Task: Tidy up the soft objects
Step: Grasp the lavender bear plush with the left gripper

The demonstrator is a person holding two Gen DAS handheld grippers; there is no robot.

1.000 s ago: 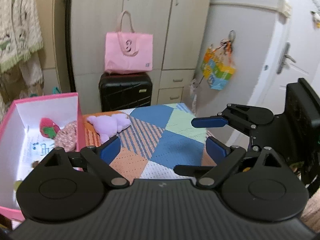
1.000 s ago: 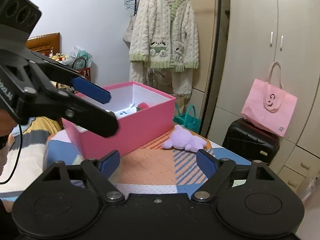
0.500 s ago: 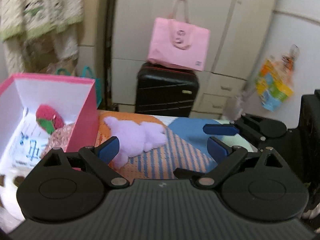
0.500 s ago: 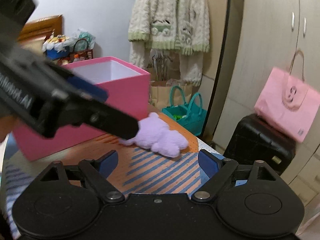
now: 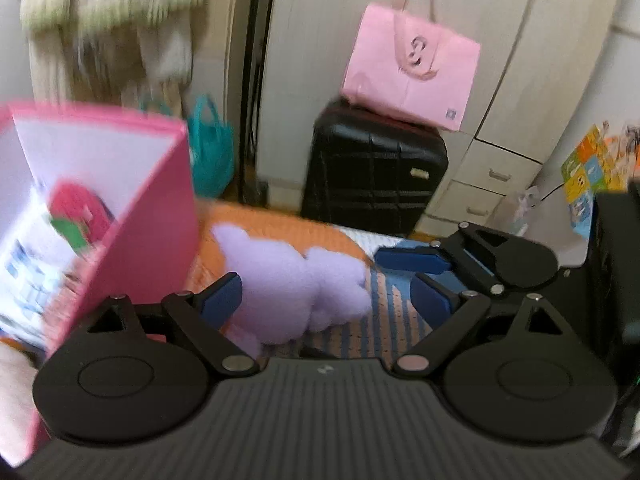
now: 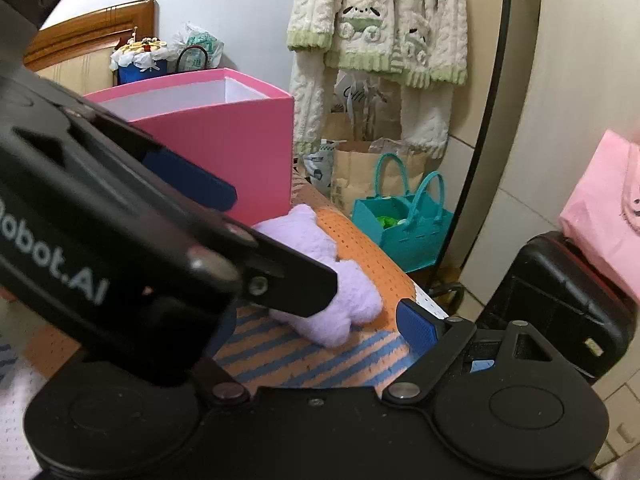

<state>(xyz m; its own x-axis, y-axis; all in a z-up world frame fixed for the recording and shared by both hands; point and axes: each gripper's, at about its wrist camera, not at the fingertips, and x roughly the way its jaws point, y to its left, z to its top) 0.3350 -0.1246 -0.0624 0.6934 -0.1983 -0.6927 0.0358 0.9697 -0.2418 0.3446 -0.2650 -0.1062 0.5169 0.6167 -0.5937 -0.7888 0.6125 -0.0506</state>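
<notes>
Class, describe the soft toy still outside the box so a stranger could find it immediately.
Find the open pink box on the patchwork bedcover. Beside its wall lies the lilac plush toy, on the orange patch. It is the only pale purple, fluffy thing there; the red toy sits inside the box.

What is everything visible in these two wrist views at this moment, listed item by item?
Plush toy: one, lilac, lying on the quilt beside the box.
Storage box: one, pink, open, on the quilt; a red and green soft item lies inside.
Quilt: one, orange and blue patchwork.
Suitcase: one, black, by the wardrobe.
Tote bag: one, pink, on the suitcase.
Felt bag: one, teal, on the floor.
Cardigan: one, cream with green trim, hanging.
Left gripper: black, blue pads, open around the plush.
Right gripper: black, open, close beside it.
</notes>
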